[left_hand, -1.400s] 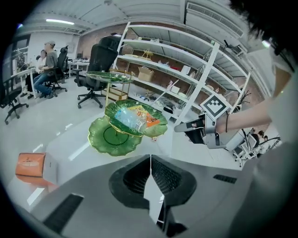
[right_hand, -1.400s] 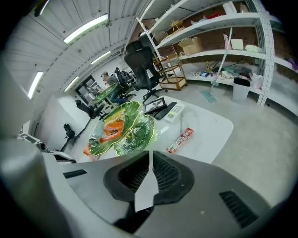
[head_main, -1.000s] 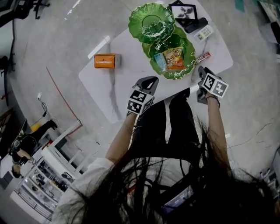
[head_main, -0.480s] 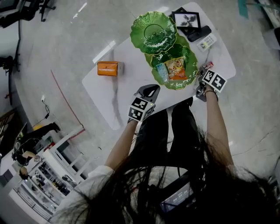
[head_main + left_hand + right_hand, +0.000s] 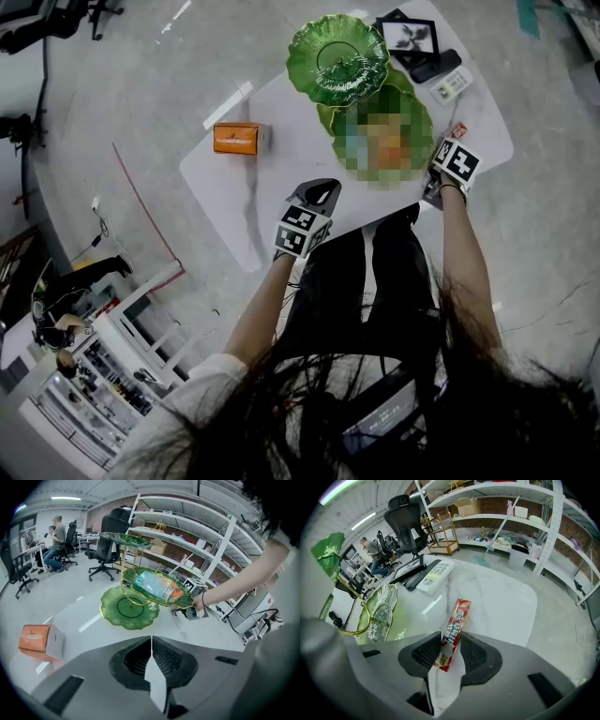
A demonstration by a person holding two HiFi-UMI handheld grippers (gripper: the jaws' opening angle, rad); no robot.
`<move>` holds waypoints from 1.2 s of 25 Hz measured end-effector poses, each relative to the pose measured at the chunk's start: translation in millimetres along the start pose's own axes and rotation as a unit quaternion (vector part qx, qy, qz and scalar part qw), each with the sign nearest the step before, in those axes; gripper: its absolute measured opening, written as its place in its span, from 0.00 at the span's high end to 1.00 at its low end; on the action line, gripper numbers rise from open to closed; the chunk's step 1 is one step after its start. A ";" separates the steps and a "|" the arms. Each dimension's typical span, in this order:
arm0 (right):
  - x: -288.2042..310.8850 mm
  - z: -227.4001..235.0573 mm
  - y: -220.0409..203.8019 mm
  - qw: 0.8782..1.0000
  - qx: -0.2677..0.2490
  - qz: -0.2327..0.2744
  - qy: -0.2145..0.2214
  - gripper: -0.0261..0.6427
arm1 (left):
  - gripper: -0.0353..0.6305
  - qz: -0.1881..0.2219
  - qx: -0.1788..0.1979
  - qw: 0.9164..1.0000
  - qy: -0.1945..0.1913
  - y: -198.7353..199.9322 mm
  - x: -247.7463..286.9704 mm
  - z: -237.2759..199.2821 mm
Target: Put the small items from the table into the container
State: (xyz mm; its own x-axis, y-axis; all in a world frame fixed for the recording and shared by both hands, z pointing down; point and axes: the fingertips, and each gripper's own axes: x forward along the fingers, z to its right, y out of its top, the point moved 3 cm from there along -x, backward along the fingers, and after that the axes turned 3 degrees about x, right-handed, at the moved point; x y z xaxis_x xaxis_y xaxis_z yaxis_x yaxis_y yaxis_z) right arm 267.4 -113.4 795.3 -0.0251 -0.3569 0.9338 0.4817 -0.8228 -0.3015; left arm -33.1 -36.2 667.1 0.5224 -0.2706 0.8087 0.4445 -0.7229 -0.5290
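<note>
A red candy stick [image 5: 453, 632] lies on the white table [image 5: 281, 178], right of the green tiered stand [image 5: 337, 58]. My right gripper [image 5: 450, 651] points down over the stick's near end, and its jaws are closing. The stick lies between the pads, with a thin gap still showing at the right one. In the head view the right gripper [image 5: 448, 142] is at the table's right edge beside the candy stick [image 5: 458, 129]. Snack packets [image 5: 157, 585] lie on the stand's middle tier [image 5: 161, 599]. My left gripper [image 5: 151, 653] is shut on nothing above the table's near edge [image 5: 317, 194].
An orange box [image 5: 236, 138] stands at the table's left. Behind the stand lie a white remote [image 5: 435, 576], a black case [image 5: 436, 66] and a picture frame [image 5: 408, 36]. The person's legs are against the near edge. Shelving and office chairs ring the table.
The right gripper has come down from beside the stand onto the candy stick at the table's right. The left gripper has hardly moved.
</note>
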 end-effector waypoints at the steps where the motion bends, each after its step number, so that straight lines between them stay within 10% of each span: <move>1: -0.3 1.1 -0.6 1.000 -0.004 -0.003 0.013 0.76 | 0.93 0.001 -0.002 1.000 0.000 0.1 -0.5 0.6; 18: -107.2 -21.7 32.0 0.984 -0.034 0.087 0.150 0.79 | 0.93 0.025 -0.020 0.999 0.010 -0.6 -33.7 1.7; 30: -222.8 -127.8 77.8 0.940 -0.096 0.109 0.307 0.79 | 0.93 0.060 -0.025 0.998 0.019 24.0 -67.1 -2.1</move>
State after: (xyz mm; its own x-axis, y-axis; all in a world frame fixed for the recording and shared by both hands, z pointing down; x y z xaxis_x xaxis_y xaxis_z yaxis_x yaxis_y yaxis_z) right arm 198.5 -154.4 539.2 -0.4741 -0.6657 0.5762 0.3676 -0.7443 -0.5575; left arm -59.0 -36.7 600.7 0.5410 -0.3803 0.7502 0.3424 -0.7151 -0.6094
